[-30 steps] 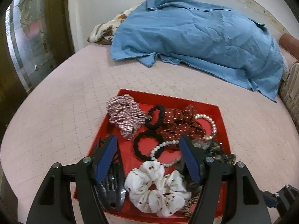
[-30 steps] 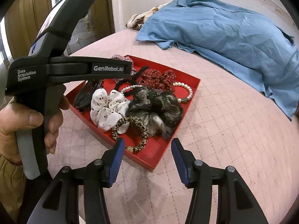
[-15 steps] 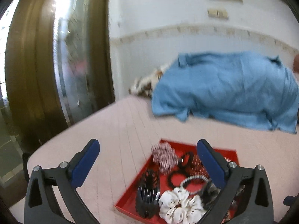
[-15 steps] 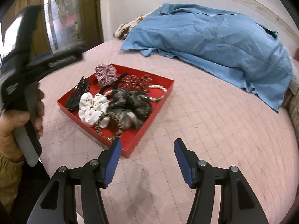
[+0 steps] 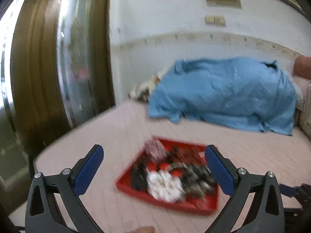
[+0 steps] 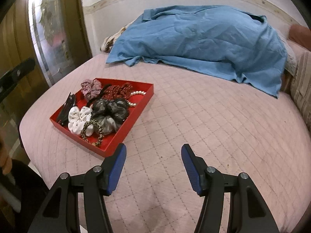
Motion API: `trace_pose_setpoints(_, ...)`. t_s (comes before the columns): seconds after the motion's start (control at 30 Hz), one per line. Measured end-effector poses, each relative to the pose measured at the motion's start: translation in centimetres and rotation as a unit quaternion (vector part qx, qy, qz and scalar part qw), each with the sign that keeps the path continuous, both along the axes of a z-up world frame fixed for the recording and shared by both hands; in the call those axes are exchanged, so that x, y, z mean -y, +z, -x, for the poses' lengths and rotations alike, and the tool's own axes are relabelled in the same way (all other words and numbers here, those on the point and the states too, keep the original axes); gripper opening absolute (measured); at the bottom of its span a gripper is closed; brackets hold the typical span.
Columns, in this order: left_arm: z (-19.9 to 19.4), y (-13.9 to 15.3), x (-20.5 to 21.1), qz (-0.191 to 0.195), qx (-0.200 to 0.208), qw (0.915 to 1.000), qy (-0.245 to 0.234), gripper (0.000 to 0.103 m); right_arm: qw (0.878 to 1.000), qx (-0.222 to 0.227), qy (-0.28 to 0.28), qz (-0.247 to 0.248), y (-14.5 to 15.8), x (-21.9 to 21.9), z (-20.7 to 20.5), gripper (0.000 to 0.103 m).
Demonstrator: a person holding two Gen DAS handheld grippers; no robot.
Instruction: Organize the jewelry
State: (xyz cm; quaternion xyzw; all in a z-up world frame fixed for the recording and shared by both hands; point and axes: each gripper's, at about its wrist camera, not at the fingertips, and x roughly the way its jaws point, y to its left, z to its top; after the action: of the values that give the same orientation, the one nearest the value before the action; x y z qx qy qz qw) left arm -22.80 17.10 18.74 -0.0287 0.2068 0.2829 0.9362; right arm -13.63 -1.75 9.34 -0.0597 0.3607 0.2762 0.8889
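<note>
A red tray (image 6: 134,124) lies on the pink quilted bed near its left edge. In it are a white dotted scrunchie (image 6: 79,120), a grey-black scrunchie (image 6: 110,110), a leopard hair tie (image 6: 93,130), a black claw clip (image 6: 66,108), a plaid scrunchie (image 6: 91,87), a red dotted scrunchie (image 6: 118,90) and a pearl bracelet (image 6: 139,93). My right gripper (image 6: 153,148) is open and empty over bare quilt, right of the tray's near corner. My left gripper (image 5: 153,151) stands wide open and empty, back from the blurred tray (image 5: 165,203).
A blue cloth (image 6: 194,38) covers a heap at the far side of the bed (image 6: 213,126). Pillows (image 6: 301,89) lie at the right. A wooden door with a glass panel (image 6: 48,29) stands close on the left, by the bed's edge. A person's hand (image 6: 3,163) shows at the left border.
Both grippers have drawn back from the tray and risen. The left one's jaws have spread much wider and its view has tipped up towards the wall. The right one's jaws have widened slightly.
</note>
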Motion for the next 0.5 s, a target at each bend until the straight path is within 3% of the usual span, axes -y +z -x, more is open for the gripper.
trace_pose_setpoints(0.27, 1.2, -0.2, 1.9, 0.008, -0.029, 0.9994, -0.014, 0.103, 0.999, 0.029, -0.032, -0.015, 0.9, 2.7, 0.3, 0.069)
trace_pose_setpoints(0.5, 1.2, -2.0, 2.8, 0.033, -0.074, 0.9966, -0.013, 0.103, 0.998, 0.047, -0.030, -0.027, 1.2, 3.4, 1.0, 0.072)
